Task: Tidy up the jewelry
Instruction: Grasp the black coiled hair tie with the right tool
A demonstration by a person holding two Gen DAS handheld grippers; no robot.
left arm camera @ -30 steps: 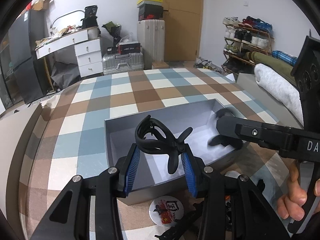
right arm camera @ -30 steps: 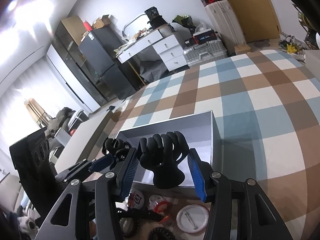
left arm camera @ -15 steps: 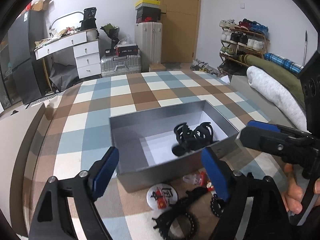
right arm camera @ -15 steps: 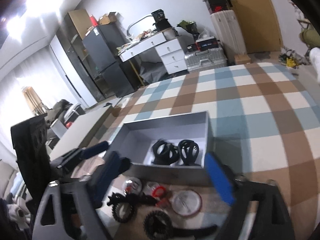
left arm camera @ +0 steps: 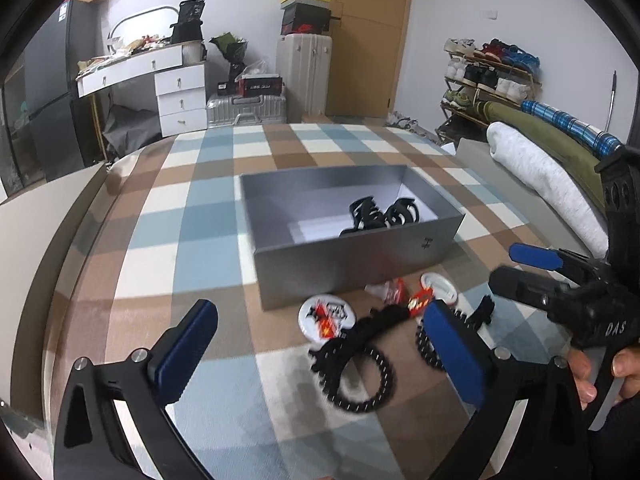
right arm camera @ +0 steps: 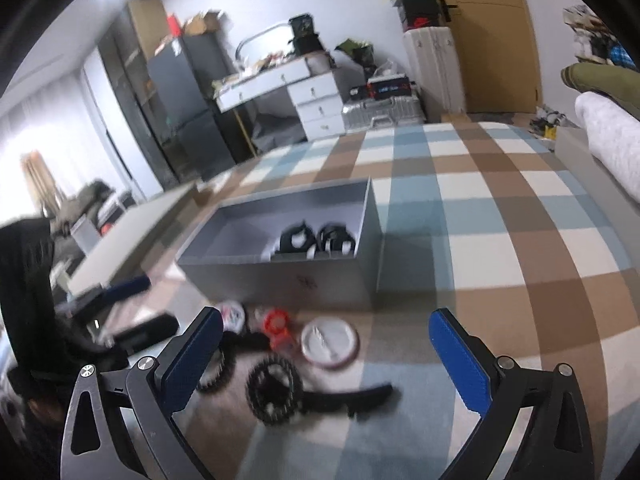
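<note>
A grey box [left arm camera: 360, 256] sits on the checked cloth with two black claw clips [left arm camera: 380, 214] inside; the box [right arm camera: 288, 276] and clips [right arm camera: 316, 240] also show in the right wrist view. In front of the box lie a black toothed hair clip [left arm camera: 356, 364], round badges [left arm camera: 326, 314] and small red pieces [left arm camera: 420, 300]. The right wrist view shows a black toothed clip [right arm camera: 276, 390], a white badge [right arm camera: 330, 342] and a red piece [right arm camera: 276, 322]. My left gripper [left arm camera: 320, 356] is open and empty above these. My right gripper [right arm camera: 326, 356] is open and empty.
The checked cloth [left arm camera: 192, 240] covers the table. Rolled blankets [left arm camera: 540, 176] lie at the right. A white desk [left arm camera: 160, 80], suitcases [left arm camera: 246, 110] and a shoe rack [left arm camera: 488, 76] stand at the back of the room.
Both grippers have opened and let go of their black claw clips, which now lie in the box. Both grippers have drawn back toward the items in front of the box.
</note>
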